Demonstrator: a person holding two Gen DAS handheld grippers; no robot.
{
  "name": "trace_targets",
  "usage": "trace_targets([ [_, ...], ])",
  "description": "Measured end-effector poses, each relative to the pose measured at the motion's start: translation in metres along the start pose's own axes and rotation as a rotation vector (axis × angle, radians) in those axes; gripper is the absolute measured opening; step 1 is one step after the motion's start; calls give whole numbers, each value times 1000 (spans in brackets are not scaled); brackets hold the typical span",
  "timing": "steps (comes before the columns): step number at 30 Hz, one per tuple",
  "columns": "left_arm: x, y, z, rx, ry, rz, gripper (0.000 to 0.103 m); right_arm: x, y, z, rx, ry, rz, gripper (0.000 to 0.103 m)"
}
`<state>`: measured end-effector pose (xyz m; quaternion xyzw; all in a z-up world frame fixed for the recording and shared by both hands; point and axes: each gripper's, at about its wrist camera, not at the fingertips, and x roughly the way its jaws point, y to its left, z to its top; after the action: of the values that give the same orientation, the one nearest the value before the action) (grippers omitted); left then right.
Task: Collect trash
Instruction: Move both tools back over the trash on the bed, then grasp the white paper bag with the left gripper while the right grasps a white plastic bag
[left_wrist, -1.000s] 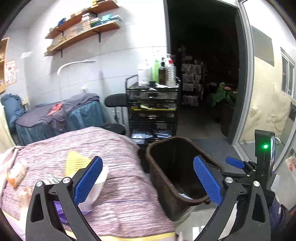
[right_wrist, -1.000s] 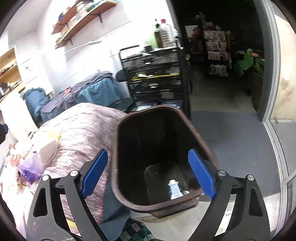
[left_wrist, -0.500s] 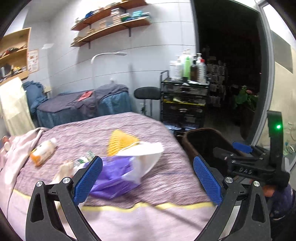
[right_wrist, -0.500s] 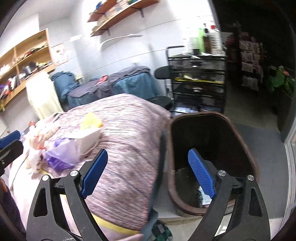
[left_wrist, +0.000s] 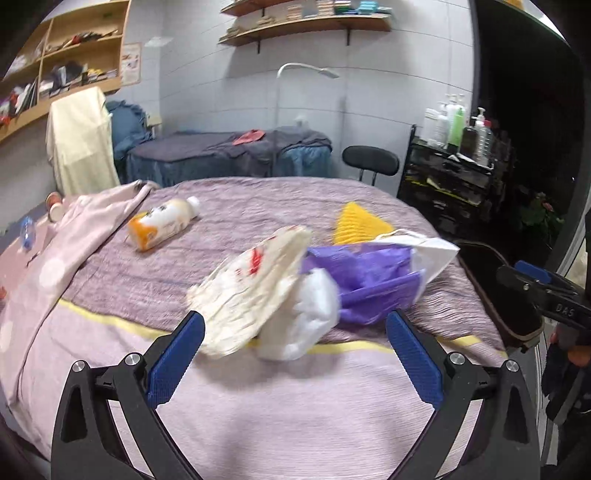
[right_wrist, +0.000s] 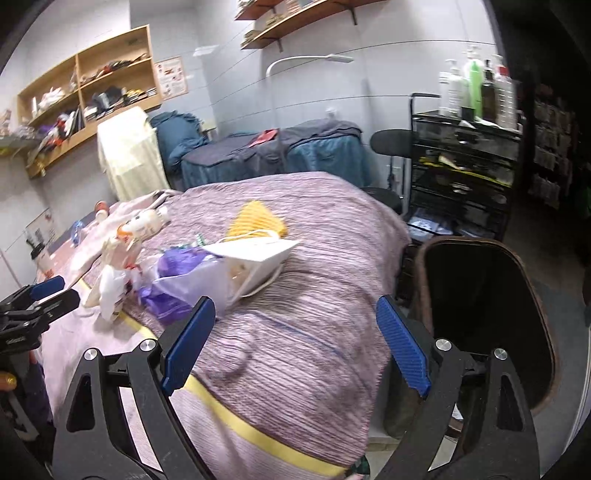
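Observation:
Trash lies on a bed with a purple striped cover (left_wrist: 258, 199): a cream wrapper with red print (left_wrist: 255, 284), a white plastic bag (left_wrist: 303, 314), a purple bag (left_wrist: 365, 277), a white paper bag (left_wrist: 432, 251), a yellow foam net (left_wrist: 354, 221) and an orange-and-white bottle (left_wrist: 162, 221). My left gripper (left_wrist: 295, 358) is open and empty, just in front of the wrapper. My right gripper (right_wrist: 295, 343) is open and empty over the bed's near corner. A dark brown bin (right_wrist: 487, 314) stands on the floor to the right of the bed.
A pink dotted cloth (left_wrist: 74, 236) lies on the bed's left side. A black trolley with bottles (right_wrist: 465, 162) and a black stool (right_wrist: 391, 144) stand behind the bin. A second covered bed (left_wrist: 229, 155) is at the back wall.
Both grippers have swung left, away from the bin and toward the trash on the bed. The left gripper has come close to the wrapper and bags.

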<state>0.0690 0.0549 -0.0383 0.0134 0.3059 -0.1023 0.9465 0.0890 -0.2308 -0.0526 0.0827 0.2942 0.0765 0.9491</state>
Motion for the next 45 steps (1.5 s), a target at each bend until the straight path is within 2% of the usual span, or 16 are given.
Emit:
trace_targets([
  [7,14,32,0,-41,39,7,97,10,25,4,-53,22,32,88],
  [13,22,35,5,33,51,53,96,14,41,8,-81,36,62,88],
  [20,40,44,1,84,108,65,78,18,65,9,-117,53,107,88],
  [24,58,48,2,103,141,74,73,24,84,10,-136,76,154,88],
  [25,62,49,2,110,149,78,68,25,89,10,-139,81,171,88],
  [26,65,50,2,111,155,79,57,25,93,10,-142,84,188,88],
  [30,67,62,3,37,163,42,31,29,117,12,-166,101,262,88],
  [34,59,74,2,-54,137,0,28,45,144,11,-186,148,325,88],
  [39,53,78,2,-92,117,2,24,76,172,12,-175,243,391,76],
  [41,49,80,2,-107,105,5,23,89,186,13,-192,273,375,71],
  [43,46,81,2,-114,95,14,23,101,197,13,-210,297,362,63],
  [44,44,81,2,-121,88,14,23,106,202,13,-216,307,359,54],
  [45,43,82,1,-130,81,12,23,112,206,12,-223,320,350,41],
])
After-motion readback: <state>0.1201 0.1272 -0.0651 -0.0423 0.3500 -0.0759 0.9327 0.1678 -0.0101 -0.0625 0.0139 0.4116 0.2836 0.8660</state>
